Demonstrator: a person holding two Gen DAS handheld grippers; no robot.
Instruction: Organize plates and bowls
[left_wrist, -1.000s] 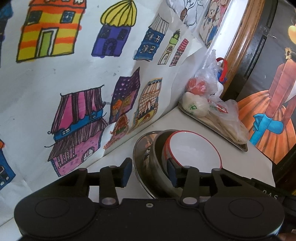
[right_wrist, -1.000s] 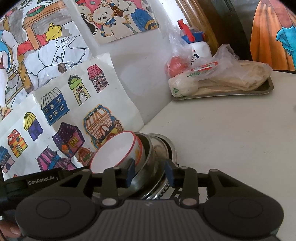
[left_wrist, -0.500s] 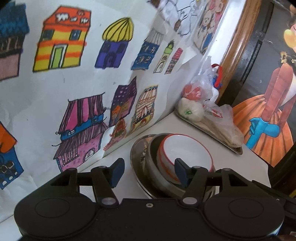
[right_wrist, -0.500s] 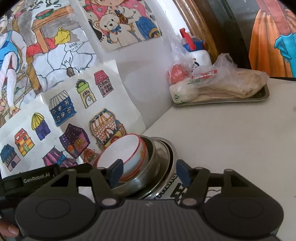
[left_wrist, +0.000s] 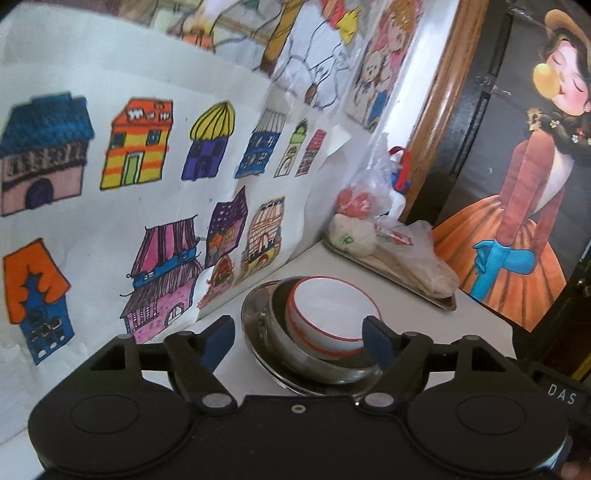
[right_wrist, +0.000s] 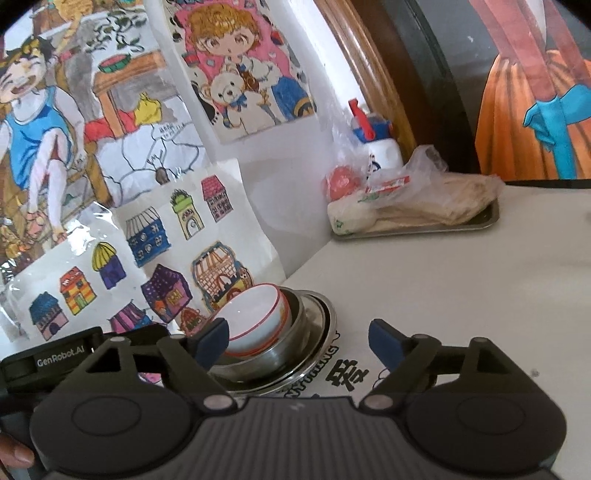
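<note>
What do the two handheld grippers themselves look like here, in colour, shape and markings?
Both share one build: a black body with two round raised discs, silver pivot pins, black linkage arms and blue pads on the fingertips. The left gripper has a smooth black top and white letters "DAS" at its side. The right gripper has a ribbed grey top. White "GenRobot.AI" lettering marks a black part beside it. No sleeves or cables show.

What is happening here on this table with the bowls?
A person holds a gripper in each hand and is tidying dishes. A white bowl with a red rim sits nested in a steel bowl, which rests on a steel plate beside the wall drawings. The left gripper and right gripper have just been opening their jaws; both are open, hold nothing and are near the stack. A metal tray of bagged food stands further back.
</note>
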